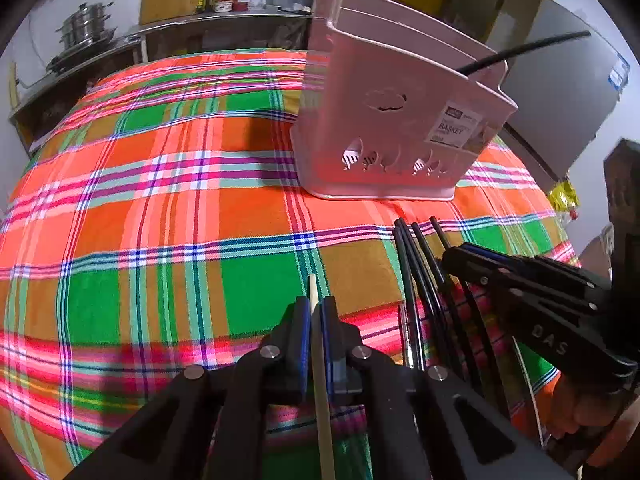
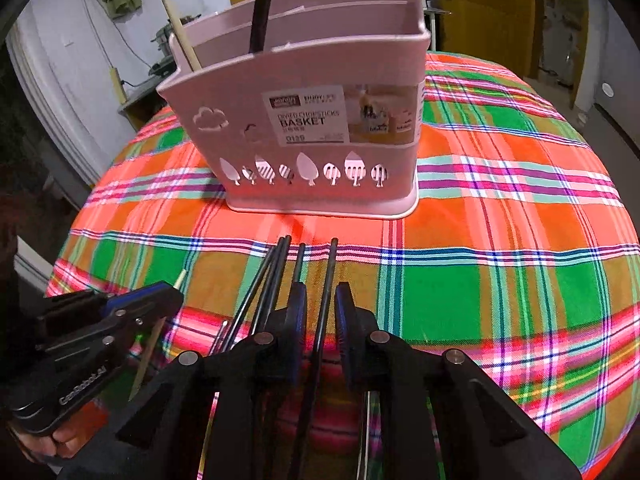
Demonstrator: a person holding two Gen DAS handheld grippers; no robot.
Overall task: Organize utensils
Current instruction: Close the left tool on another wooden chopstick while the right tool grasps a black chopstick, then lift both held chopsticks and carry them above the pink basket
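On plaid cloth (image 2: pixel 500 240), pink holder (image 2: pixel 304 128) labelled "BASKET", left gripper (image 1: pixel 316 316) jaws pinching wooden chopstick (image 1: pixel 322 380), right gripper (image 2: pixel 320 312) jaws parted.

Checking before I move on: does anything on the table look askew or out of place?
Nothing is spilled or damaged. Black chopsticks lie loose and fanned on the plaid tablecloth, outside the pink plastic basket.

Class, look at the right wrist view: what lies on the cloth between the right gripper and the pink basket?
In the right wrist view, black chopsticks lie between the right gripper and the pink basket; beyond their tips, only bare plaid cloth.
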